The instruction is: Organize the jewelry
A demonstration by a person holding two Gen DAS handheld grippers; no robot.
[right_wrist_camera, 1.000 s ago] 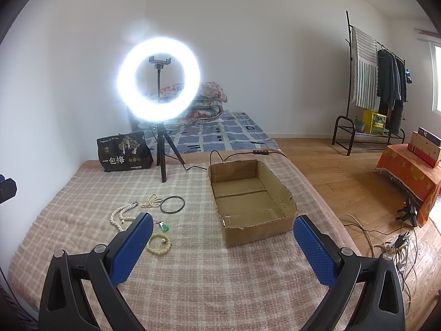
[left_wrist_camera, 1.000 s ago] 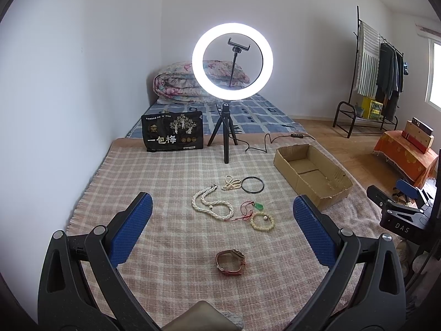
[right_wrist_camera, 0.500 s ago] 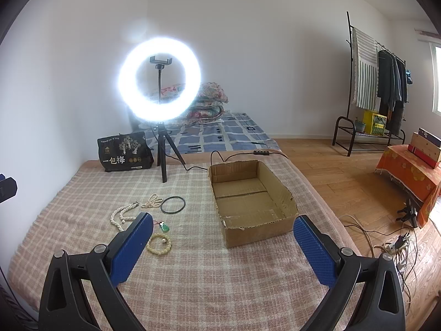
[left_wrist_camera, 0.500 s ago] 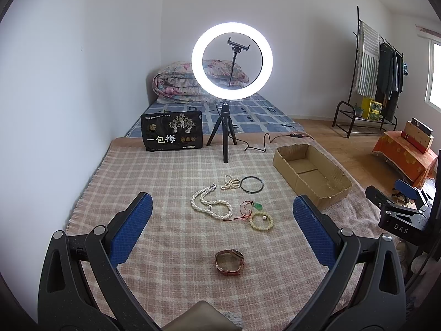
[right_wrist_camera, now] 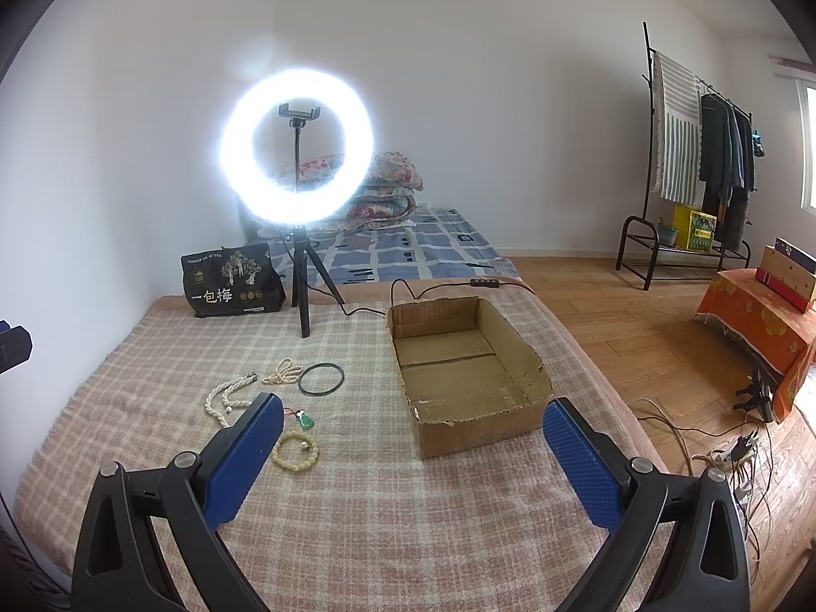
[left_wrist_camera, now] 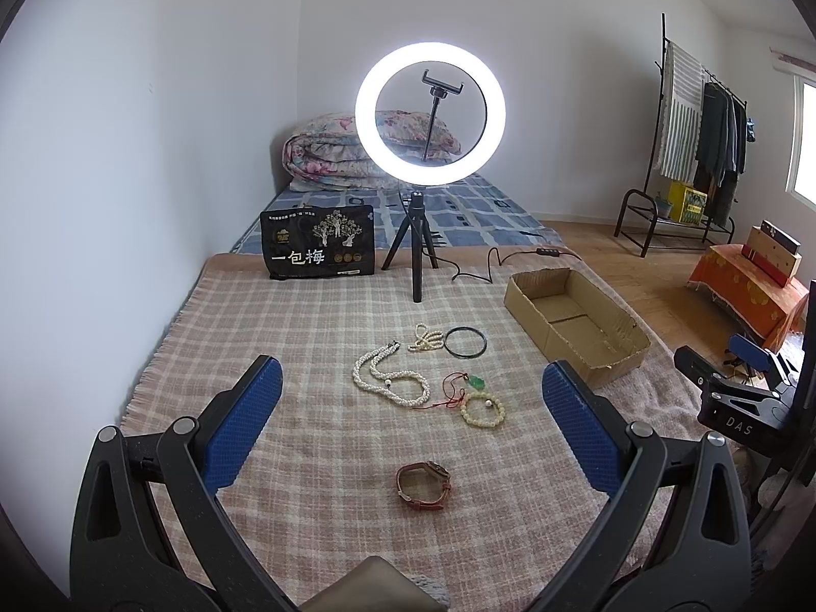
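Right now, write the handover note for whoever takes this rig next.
Left gripper: open, holding nothing, above the blanket.
Right gripper: open, holding nothing, facing the cardboard box.
On the blanket: pearl necklace, small bead strand, black bangle, green pendant on red cord, yellow bead bracelet, brown watch.
Done: nothing; no jewelry shows in the box.
Left: move all six pieces, presumably into the box.

Lit ring light (left_wrist_camera: 430, 115) on a tripod, black printed bag (left_wrist_camera: 318, 249) beside it, clothes rack (right_wrist_camera: 698, 153) far right

Bright room, ring light (right_wrist_camera: 297, 149) glaring, fisheye-bent dark corners
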